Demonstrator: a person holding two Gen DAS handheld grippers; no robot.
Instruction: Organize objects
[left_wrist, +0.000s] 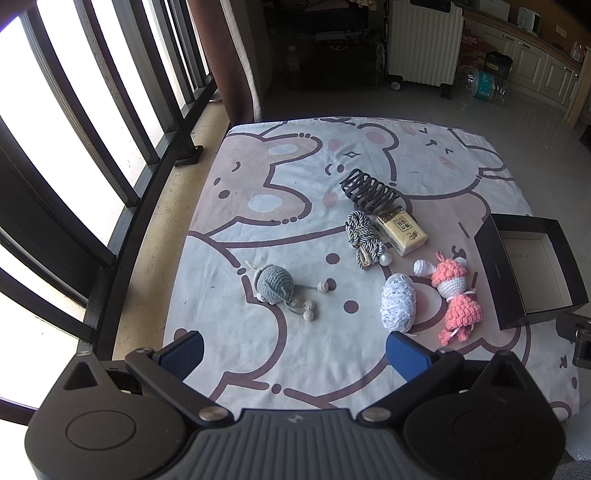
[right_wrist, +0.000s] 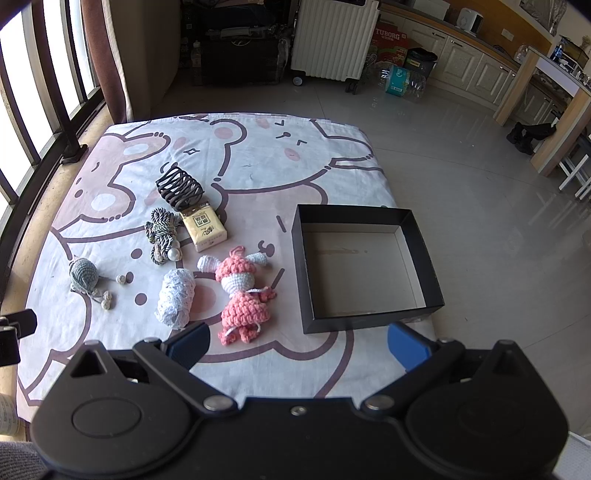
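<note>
With both claws gaping empty, we judged the soft pink crochet doll (right_wrist: 242, 295), left of the black box (right_wrist: 365, 267), best pinched at its waist.

Blown-out daylight through left windows (left_wrist: 55, 110); far room dim; strong fisheye bending at edges; focus sharp.

Crocheted toys (right_wrist: 242, 295), hair clip (right_wrist: 180, 188), empty black box (right_wrist: 365, 266)

Sunlit barred window (left_wrist: 74, 122), glossy tiled floor (right_wrist: 461, 166)
</note>
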